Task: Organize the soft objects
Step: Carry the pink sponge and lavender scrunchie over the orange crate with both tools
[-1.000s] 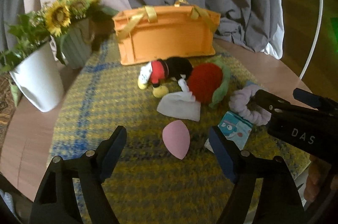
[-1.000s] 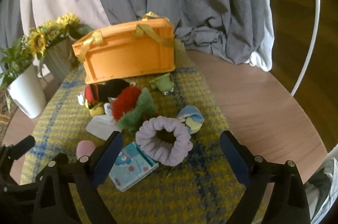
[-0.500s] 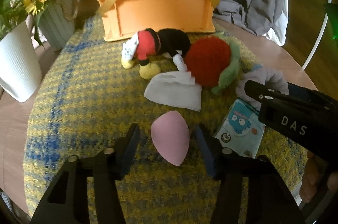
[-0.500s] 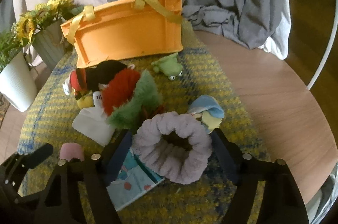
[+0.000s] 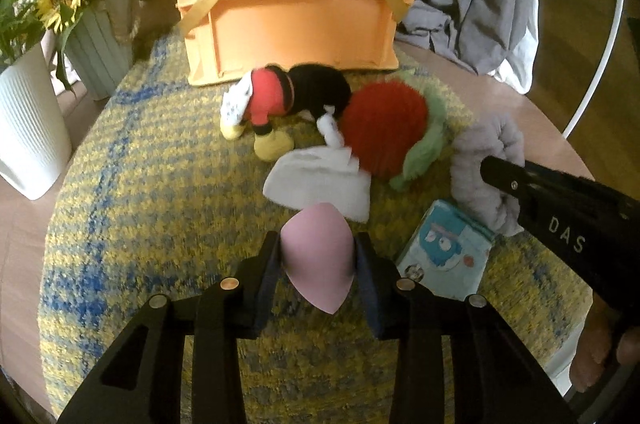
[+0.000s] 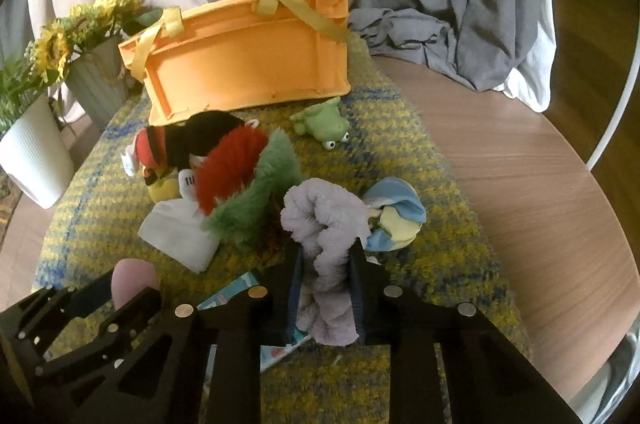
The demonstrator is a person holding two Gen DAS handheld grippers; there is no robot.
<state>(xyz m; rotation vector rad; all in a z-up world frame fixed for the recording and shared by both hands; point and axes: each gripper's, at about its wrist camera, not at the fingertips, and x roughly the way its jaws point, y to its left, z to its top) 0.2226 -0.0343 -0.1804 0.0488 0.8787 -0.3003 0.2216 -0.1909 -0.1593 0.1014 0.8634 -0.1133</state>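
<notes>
Your left gripper [image 5: 318, 256] has its jaws closed in on the pink egg-shaped sponge [image 5: 318, 258], both pads pressing its sides, near the front edge of the yellow-and-blue mat [image 5: 160, 184]. Your right gripper [image 6: 326, 284] is clamped around the lilac scrunchie [image 6: 324, 224], squeezing its loop flat between the pads, toward the mat's front right. Just behind the sponge lies a white cloth [image 5: 320, 184], touching the red-and-green fuzzy toy [image 5: 386, 132] and the mouse plush [image 5: 288, 100]. A small printed tissue pack [image 5: 448, 252] sits beside your left gripper. The orange basket [image 5: 292, 20] stands at the mat's far edge, with a green frog toy [image 6: 322, 122] just before its right corner.
</notes>
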